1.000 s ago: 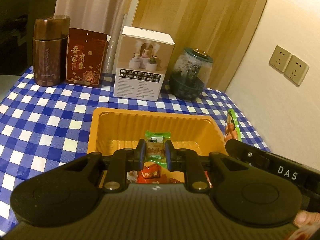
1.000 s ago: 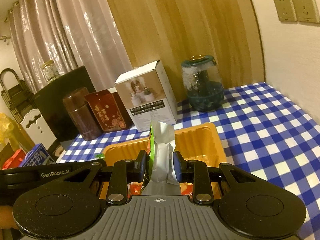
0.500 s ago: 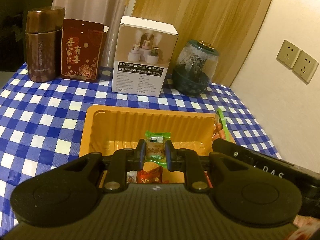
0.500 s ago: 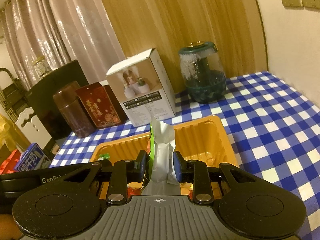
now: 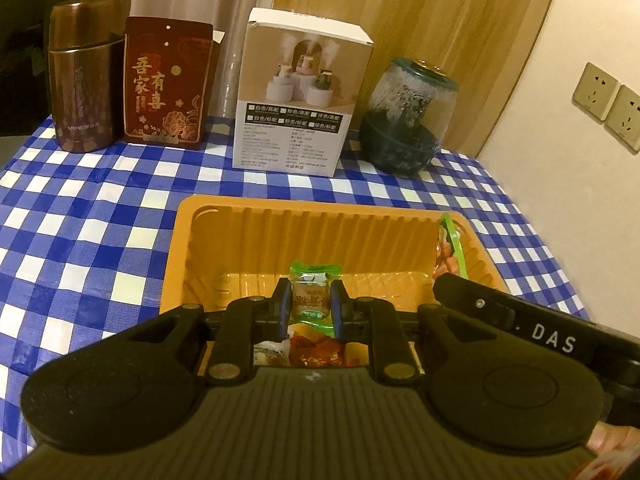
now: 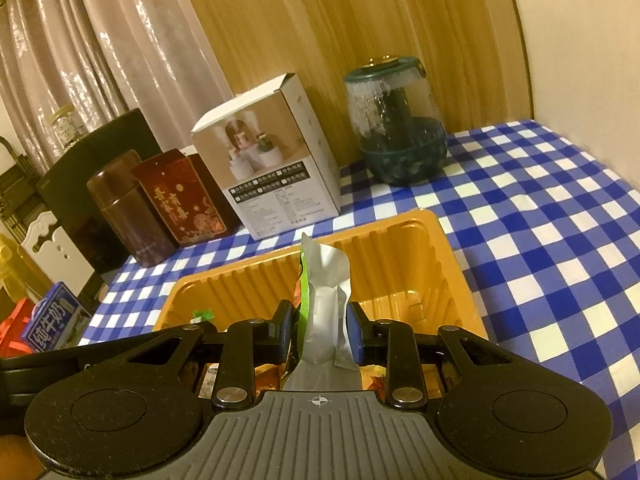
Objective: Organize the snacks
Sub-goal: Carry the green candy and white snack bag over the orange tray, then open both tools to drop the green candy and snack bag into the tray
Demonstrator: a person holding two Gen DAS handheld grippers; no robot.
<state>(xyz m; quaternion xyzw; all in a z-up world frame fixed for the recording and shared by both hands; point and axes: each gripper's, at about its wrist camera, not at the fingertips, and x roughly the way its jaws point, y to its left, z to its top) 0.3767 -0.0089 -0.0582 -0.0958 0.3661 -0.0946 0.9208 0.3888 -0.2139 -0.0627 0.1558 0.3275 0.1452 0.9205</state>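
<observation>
Since a second ago both grippers have advanced over the tray, which now sits lower and larger in each view; grips unchanged. Left gripper point(image 5: 308, 304): one, fingers clamped on one small green-ended candy point(image 5: 313, 294), held upright above the near half of the tray. Right gripper point(image 6: 320, 326): one, fingers closed on one silver pouch point(image 6: 326, 312) with a green edge, standing upright above the tray; in the left view the same pouch shows its printed face at the tray's right wall. Tray point(image 5: 320, 216): one, orange, ribbed walls, resting on the tabletop point(image 5: 80, 232) under a blue-and-white checked cloth. Loose snacks point(image 5: 316, 350) in the tray's near end: red and orange wrappers, partly hidden by the gripper bodies, count not readable. Back row along the tabletop's far edge, four items, left to right: one brown canister point(image 5: 84, 80); one dark red box point(image 5: 166, 84) with gold characters, just beside the canister; one white carton point(image 5: 300, 100) printed with a product photo, apart from the red box; one clear jar point(image 5: 406, 120) with a dark green base and lid, near the wall. Wall sockets point(image 5: 608, 104): two, side by side on the right wall. Off the tabletop's left side, right view: one blue carton point(image 6: 56, 320) with white characters.
</observation>
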